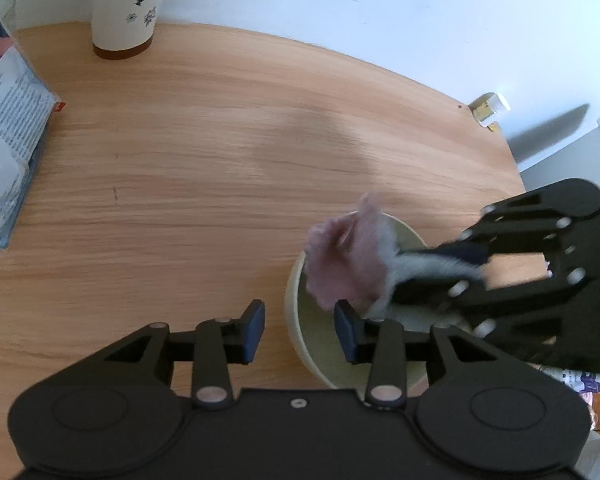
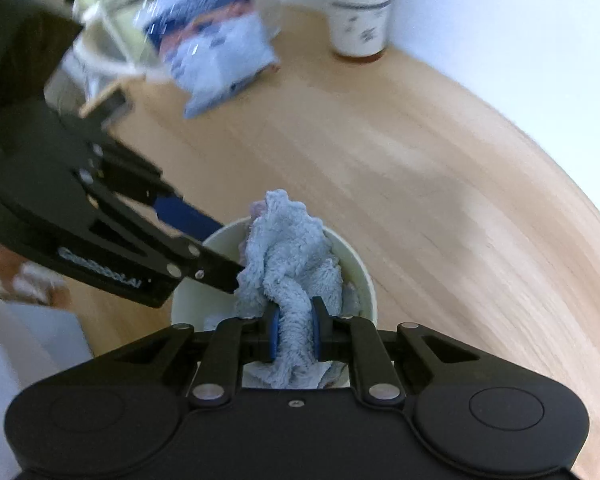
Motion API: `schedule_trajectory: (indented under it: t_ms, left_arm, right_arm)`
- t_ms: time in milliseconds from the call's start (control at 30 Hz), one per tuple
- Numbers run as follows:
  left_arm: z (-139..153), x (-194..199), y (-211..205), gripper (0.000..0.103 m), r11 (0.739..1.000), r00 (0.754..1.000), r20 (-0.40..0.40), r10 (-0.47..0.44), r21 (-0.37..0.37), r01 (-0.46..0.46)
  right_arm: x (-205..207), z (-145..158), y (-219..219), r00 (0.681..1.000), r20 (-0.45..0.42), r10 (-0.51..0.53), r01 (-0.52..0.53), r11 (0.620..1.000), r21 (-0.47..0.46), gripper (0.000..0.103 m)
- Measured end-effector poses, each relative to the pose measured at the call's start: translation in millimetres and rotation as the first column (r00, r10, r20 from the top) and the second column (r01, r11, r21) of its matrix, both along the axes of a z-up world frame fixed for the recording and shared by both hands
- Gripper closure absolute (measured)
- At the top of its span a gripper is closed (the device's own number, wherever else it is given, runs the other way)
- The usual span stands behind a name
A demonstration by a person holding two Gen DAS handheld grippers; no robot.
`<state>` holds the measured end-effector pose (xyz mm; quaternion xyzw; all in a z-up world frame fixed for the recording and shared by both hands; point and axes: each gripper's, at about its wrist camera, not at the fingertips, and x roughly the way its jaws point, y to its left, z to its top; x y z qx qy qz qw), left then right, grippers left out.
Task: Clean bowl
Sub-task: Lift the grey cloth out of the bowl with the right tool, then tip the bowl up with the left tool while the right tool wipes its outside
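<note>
A pale cream bowl (image 1: 294, 300) (image 2: 364, 276) stands on the wooden table (image 1: 220, 140). A fluffy cloth (image 1: 344, 260) (image 2: 288, 256), pink on one side and light blue on the other, is bunched up inside it and sticks out above the rim. My right gripper (image 2: 294, 330) (image 1: 404, 276) is shut on the cloth, with a twisted strand pinched between its blue pads. My left gripper (image 1: 300, 330) (image 2: 212, 240) is open and straddles the bowl's near wall, one finger outside and one inside, neither pad pressing on it.
A patterned paper cup (image 1: 124, 4) (image 2: 360, 8) stands at the table's far edge by the white wall. A blue and white packet (image 1: 8, 128) (image 2: 220, 52) lies at the left. A small capped bottle (image 1: 490, 108) sits at the table's right edge.
</note>
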<state>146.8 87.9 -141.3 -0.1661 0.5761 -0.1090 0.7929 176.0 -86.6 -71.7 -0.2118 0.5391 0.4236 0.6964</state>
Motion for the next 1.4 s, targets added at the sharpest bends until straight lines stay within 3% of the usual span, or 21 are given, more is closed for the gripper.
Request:
schedule_trajectory:
  t_ms: [233,467,733,833,967,1133,1400]
  left_arm:
    - [-5.1,7.7,-6.4,0.064,1.0,1.0,-0.023,-0.009,0.02,0.009]
    - [-7.0,17.3,-16.2,0.076,0.996,0.998,-0.018,-0.056,0.071,0.057]
    - [-11.2,25.0,-16.9,0.081,0.994,0.997,-0.038,-0.071,0.086,0.074]
    - [-11.9,25.3,-16.9,0.088,0.993,0.997,-0.042,-0.069,0.092,0.073]
    - [-10.7,23.8,-18.3,0.095,0.99,0.996,-0.047,-0.078,0.112,0.083]
    - [-10.1,21.9,-19.8,0.095,0.99,0.997,-0.042,-0.071,0.12,0.076]
    - [3.7,14.2,-31.8,0.097,0.978,0.992,0.069,-0.108,0.185,0.093]
  right_arm:
    - [24.6,31.6,-44.7,0.974,-0.039,-0.224,0.227,0.959,0.168,0.086]
    - [47.6,44.2,-87.6,0.911,-0.07,-0.405,0.41,0.878,0.248,0.086]
    - [47.3,27.9,-102.1,0.877,-0.131,-0.463,0.481,0.836,0.265,0.086]
    - [48.8,24.9,-114.2,0.858,-0.183,-0.48,0.514,0.807,0.291,0.086]
    - [53.9,13.5,-115.2,0.843,-0.226,-0.488,0.536,0.793,0.289,0.086]
    - [59.5,1.6,-116.1,0.833,-0.257,-0.491,0.549,0.79,0.271,0.086]
    - [75.3,-20.8,-113.0,0.793,-0.316,-0.521,0.594,0.777,0.209,0.086]
